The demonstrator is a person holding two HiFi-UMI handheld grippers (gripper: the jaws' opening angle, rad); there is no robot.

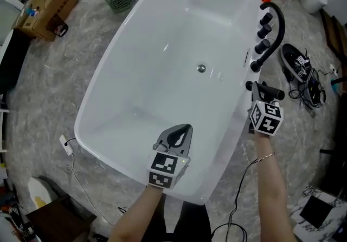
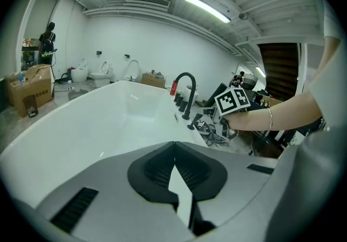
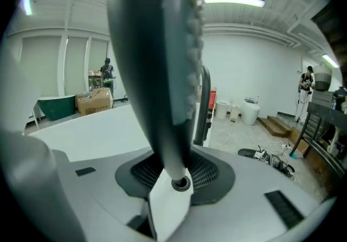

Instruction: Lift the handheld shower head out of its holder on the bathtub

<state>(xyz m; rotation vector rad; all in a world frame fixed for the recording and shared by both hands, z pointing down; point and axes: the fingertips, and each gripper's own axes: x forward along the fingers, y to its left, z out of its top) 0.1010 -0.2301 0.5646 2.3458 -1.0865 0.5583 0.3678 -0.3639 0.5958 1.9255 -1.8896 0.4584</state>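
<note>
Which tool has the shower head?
The right tool: its jaws are clamped on the shower head by the bathtub rim. The left tool is shut on nothing, over the basin.

In the right gripper view the shower head [image 3: 157,72] is just one big blurry bar. Its top is cut off by the frame edge and it covers most of the faucet [image 3: 205,100] behind it. In the head view, the right gripper [image 1: 258,90] has its jaws tucked behind its own cube [image 1: 266,118].
</note>
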